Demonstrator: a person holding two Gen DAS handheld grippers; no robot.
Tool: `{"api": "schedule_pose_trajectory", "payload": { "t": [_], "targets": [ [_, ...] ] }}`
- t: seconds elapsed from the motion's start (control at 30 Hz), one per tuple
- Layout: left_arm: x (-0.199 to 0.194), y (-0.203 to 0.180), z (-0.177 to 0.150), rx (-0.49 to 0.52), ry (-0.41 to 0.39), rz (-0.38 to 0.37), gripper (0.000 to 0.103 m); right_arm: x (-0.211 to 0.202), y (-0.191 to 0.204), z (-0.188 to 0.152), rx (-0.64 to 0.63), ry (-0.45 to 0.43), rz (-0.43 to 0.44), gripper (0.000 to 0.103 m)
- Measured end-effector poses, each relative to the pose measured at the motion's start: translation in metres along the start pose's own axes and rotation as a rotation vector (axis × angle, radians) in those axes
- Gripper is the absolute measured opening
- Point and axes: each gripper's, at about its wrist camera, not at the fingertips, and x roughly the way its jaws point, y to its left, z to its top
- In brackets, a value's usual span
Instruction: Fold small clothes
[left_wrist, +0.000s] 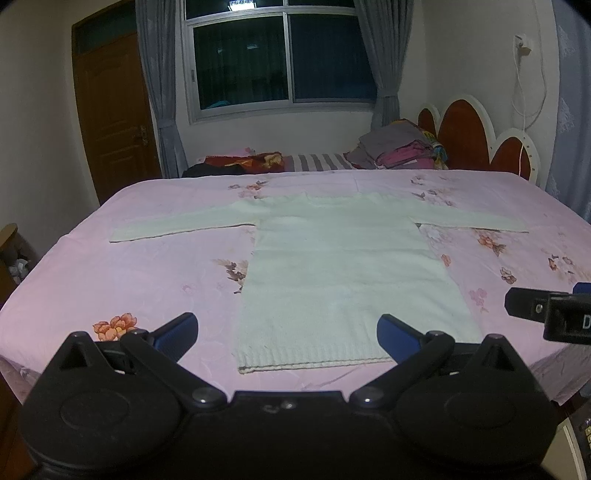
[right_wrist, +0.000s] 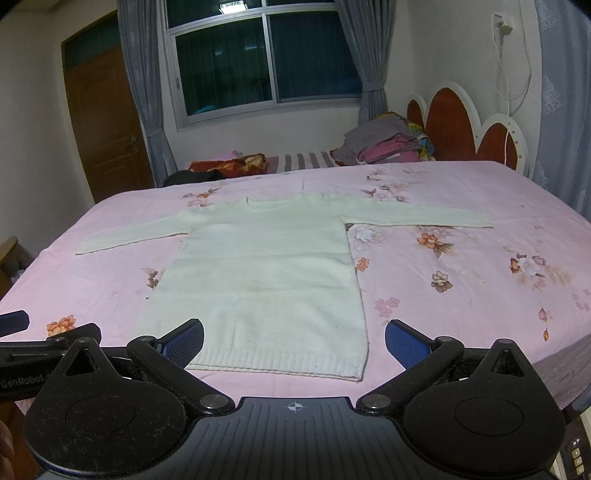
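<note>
A small cream knit sweater lies flat on the pink floral bedsheet, sleeves spread out to both sides, hem toward me. It also shows in the right wrist view. My left gripper is open and empty, held above the near bed edge over the sweater's hem. My right gripper is open and empty, also just short of the hem, toward its right corner. The right gripper's body shows at the right edge of the left wrist view, and the left gripper's body at the left edge of the right wrist view.
A pile of folded clothes sits at the far right by the red and white headboard. A red patterned bundle and a striped cloth lie at the far edge. A wooden door stands at the left.
</note>
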Motion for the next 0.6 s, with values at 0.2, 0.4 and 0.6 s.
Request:
{"api": "schedule_pose_trajectory", "payload": {
  "t": [0.2, 0.4, 0.6],
  "targets": [
    [0.002, 0.000, 0.000, 0.005, 0.009, 0.005, 0.103, 0.002, -0.003, -0.001, 0.007, 0.004, 0.005, 0.103],
    [0.017, 0.004, 0.007, -0.003, 0.017, 0.016, 0.103, 0.012, -0.013, 0.004, 0.023, 0.004, -0.001, 0.103],
    [0.047, 0.005, 0.026, -0.012, 0.013, -0.005, 0.103, 0.033, -0.021, 0.019, 0.042, -0.001, -0.029, 0.103]
  ]
}}
